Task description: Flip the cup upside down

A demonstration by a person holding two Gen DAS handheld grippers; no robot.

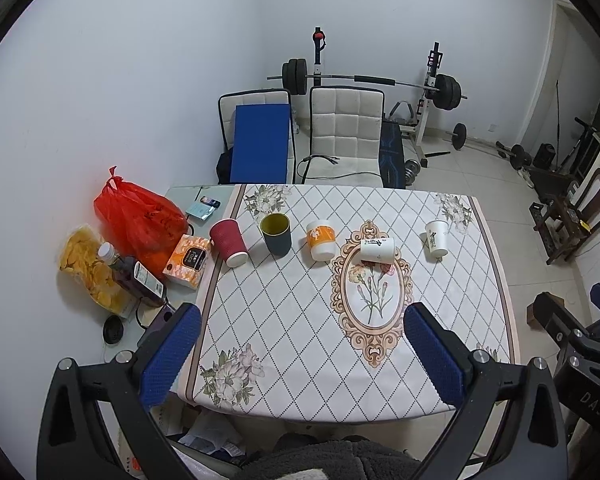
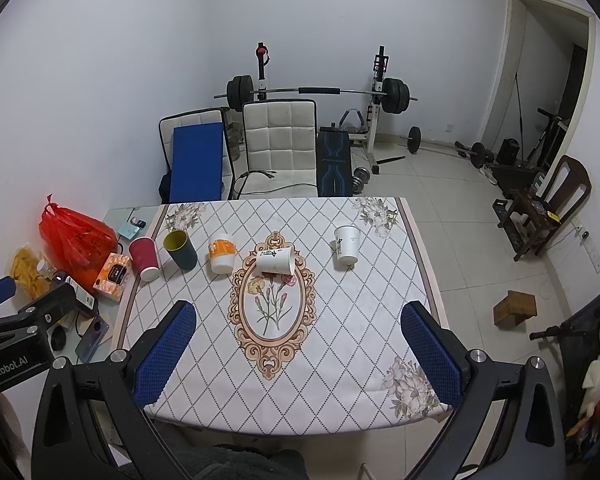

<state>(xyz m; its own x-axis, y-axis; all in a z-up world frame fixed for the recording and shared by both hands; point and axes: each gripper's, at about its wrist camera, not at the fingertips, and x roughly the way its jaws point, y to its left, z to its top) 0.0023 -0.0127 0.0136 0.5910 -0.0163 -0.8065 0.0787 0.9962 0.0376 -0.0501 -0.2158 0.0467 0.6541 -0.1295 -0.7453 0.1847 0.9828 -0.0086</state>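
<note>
Several cups stand in a row across the far half of the table (image 1: pixel 284 340) (image 2: pixel 340 360). From left: a red ribbed cup (image 1: pixel 228 242) (image 2: pixel 144 258) upside down, a dark cup with yellow inside (image 1: pixel 276 234) (image 2: pixel 180 249) upright, an orange-and-white cup (image 1: pixel 321 240) (image 2: pixel 222 255), a white paper cup (image 1: pixel 377 249) (image 2: pixel 275 261) lying on its side, and a white paper cup (image 1: pixel 437 238) (image 2: pixel 346 245) at the right. My left gripper (image 1: pixel 302 354) and right gripper (image 2: pixel 298 354) are both open and empty, held above the table's near edge.
Left of the cloth lie a red plastic bag (image 1: pixel 140 220) (image 2: pixel 76 236), an orange box (image 1: pixel 188 260), a bottle (image 1: pixel 134 276), a bag of chips (image 1: pixel 86 268) and a phone (image 2: pixel 94 338). Two chairs (image 1: pixel 344 136) and a barbell rack (image 1: pixel 380 80) stand behind the table.
</note>
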